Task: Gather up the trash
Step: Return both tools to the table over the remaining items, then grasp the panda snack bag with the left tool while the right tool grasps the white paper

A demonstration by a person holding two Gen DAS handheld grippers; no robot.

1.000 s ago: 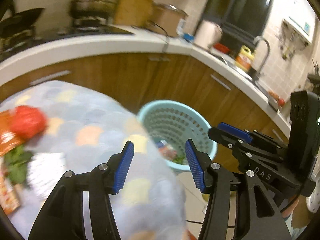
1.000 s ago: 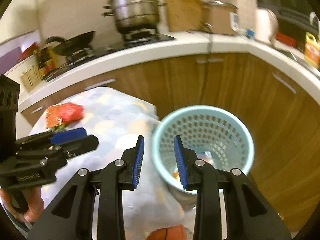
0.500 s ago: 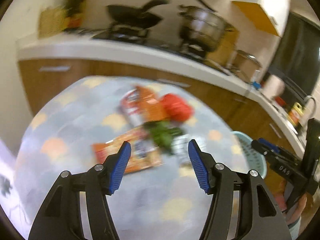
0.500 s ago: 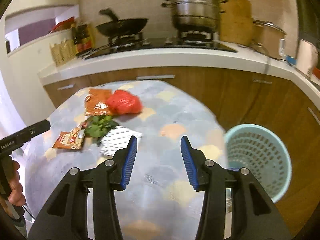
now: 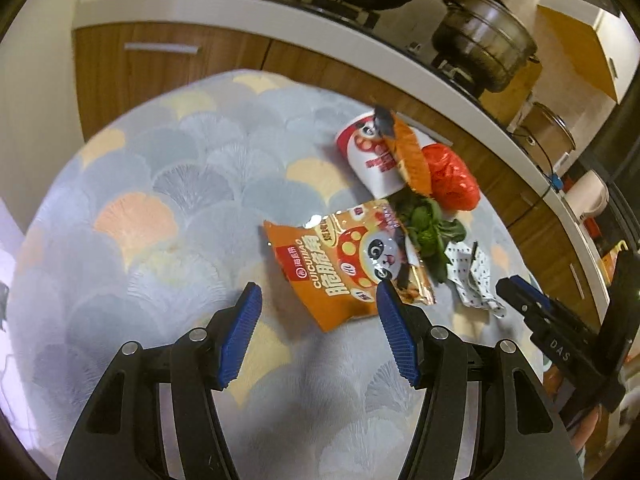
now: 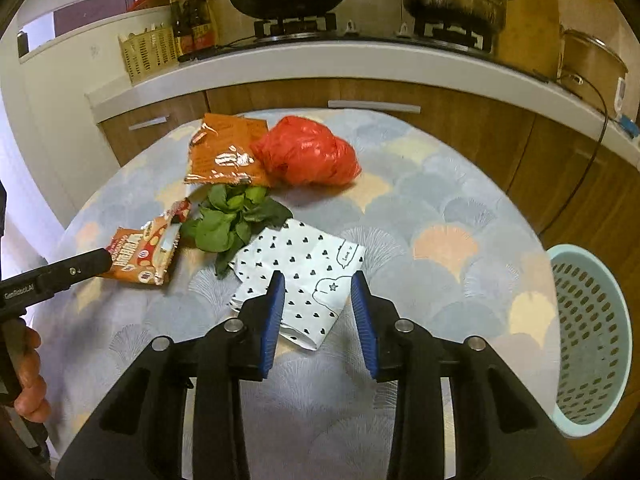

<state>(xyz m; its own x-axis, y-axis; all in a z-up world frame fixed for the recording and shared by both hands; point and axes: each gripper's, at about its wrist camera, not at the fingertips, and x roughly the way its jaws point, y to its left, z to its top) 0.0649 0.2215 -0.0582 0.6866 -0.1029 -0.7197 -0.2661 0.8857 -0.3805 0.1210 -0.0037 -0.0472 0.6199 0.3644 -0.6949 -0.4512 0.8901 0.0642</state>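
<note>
Slippage is risked if the white heart-printed paper bag [image 6: 308, 276] is pinched at its thin edge by the spread, empty right claw [image 6: 318, 316], while the left claw [image 5: 316, 332] is held spread and empty above the orange panda-printed snack packet [image 5: 344, 264].

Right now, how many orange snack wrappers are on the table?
2: one orange snack wrapper lies ahead of the left gripper; the other wrapper lies beside the red bag. More may be hidden.

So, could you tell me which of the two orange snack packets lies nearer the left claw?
The panda-printed packet, lying just ahead of the open left claw. The other orange packet lies farther back, beside the red bag.
</note>
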